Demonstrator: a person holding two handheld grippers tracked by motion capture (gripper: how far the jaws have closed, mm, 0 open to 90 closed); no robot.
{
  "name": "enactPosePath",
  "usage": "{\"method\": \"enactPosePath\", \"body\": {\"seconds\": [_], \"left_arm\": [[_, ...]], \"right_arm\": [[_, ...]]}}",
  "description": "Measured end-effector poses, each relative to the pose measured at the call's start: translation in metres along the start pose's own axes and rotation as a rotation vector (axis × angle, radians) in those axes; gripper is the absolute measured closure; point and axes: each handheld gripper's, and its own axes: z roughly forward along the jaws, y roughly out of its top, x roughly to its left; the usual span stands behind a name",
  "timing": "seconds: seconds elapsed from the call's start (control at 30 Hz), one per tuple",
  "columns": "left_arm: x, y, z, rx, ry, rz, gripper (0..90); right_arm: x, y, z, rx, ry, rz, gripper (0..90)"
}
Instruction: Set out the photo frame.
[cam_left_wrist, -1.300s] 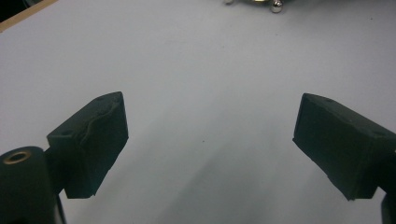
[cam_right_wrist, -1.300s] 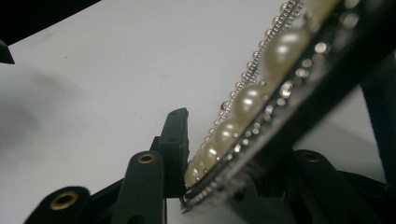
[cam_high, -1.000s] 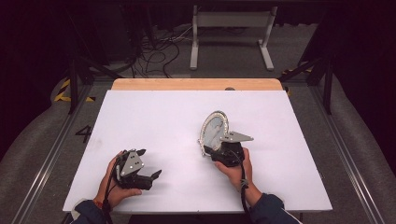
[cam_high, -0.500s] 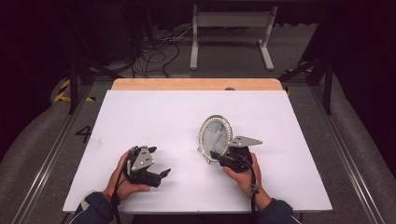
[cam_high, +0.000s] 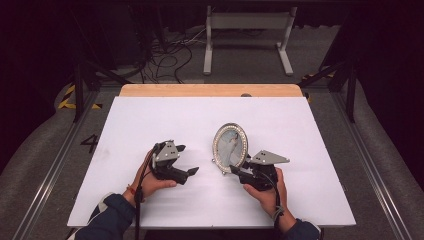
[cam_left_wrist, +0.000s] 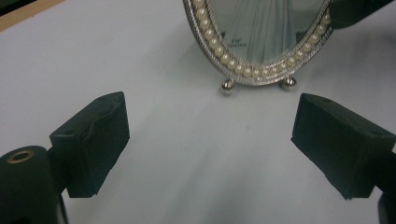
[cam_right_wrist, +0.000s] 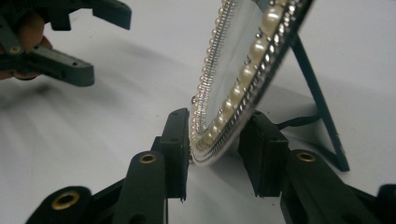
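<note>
An oval picture frame (cam_high: 230, 147) with a pearl rim stands upright on the white table (cam_high: 150, 115), propped on its back leg (cam_right_wrist: 322, 107). My right gripper (cam_high: 236, 171) reaches its lower edge from the right. In the right gripper view the rim (cam_right_wrist: 243, 70) sits between the jaws of my right gripper (cam_right_wrist: 217, 140), which have just been opening; the pads stand close beside it without pressing. My left gripper (cam_high: 187, 160) lies left of the frame, open and holding nothing. In the left gripper view its jaws (cam_left_wrist: 210, 144) point at the frame's foot (cam_left_wrist: 261, 70).
A wooden strip (cam_high: 210, 90) runs along the table's far edge. Beyond it, on the floor, are a metal stand (cam_high: 247, 30) and loose cables (cam_high: 170, 55). Bare white tabletop lies on all sides of the frame.
The frame has gone from tilted in the right gripper to standing upright, a little further right. Both hands shifted right, the left one closing in on the frame.
</note>
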Motion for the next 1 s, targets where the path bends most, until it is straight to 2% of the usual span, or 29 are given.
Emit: {"method": "enactPosePath", "body": {"seconds": [0.07, 0.2, 0.3, 0.47, 0.57, 0.67, 0.7, 0.77, 0.83, 0.87, 0.93, 0.97, 1.0], "left_arm": [[0.003, 0.007, 0.007, -0.007, -0.011, 0.004, 12.6], [0.009, 0.018, 0.023, -0.011, -0.029, 0.011, 14.1], [0.012, 0.026, 0.035, -0.015, -0.038, 0.019, 15.8], [0.02, 0.033, 0.05, -0.027, -0.057, 0.011, 18.8], [0.024, 0.036, 0.061, -0.002, -0.103, 0.002, 18.2], [0.021, 0.039, 0.07, 0.02, -0.092, 0.042, 17.9], [0.021, 0.039, 0.07, 0.02, -0.092, 0.042, 18.0], [0.02, 0.04, 0.075, 0.018, -0.102, 0.048, 18.4], [0.019, 0.04, 0.078, 0.016, -0.124, 0.044, 18.8], [0.018, 0.041, 0.08, 0.01, -0.149, 0.045, 18.5], [0.014, 0.041, 0.081, 0.023, -0.207, 0.075, 22.2], [0.012, 0.042, 0.082, 0.029, -0.218, 0.085, 23.8], [0.01, 0.042, 0.082, 0.034, -0.216, 0.097, 20.6]], "right_arm": [[0.002, 0.0, -0.006, -0.011, -0.014, -0.017, 63.7], [0.005, -0.001, -0.016, -0.03, -0.033, -0.021, 63.7], [0.006, -0.003, -0.023, -0.054, -0.049, -0.014, 64.2], [0.007, -0.003, -0.031, -0.111, -0.075, 0.0, 64.7], [0.009, -0.002, -0.032, -0.127, -0.087, -0.006, 66.7], [0.008, -0.001, -0.031, -0.135, -0.109, -0.003, 70.2], [0.007, -0.001, -0.031, -0.135, -0.12, -0.002, 70.4], [0.006, -0.001, -0.031, -0.137, -0.111, 0.009, 71.8], [0.006, 0.0, -0.03, -0.136, -0.11, 0.005, 73.4], [0.007, 0.0, -0.03, -0.135, -0.107, 0.002, 75.0], [0.008, 0.0, -0.029, -0.138, -0.106, -0.005, 76.8], [0.008, 0.0, -0.029, -0.137, -0.104, -0.002, 77.6], [0.008, 0.0, -0.029, -0.137, -0.102, 0.0, 79.1]]}}
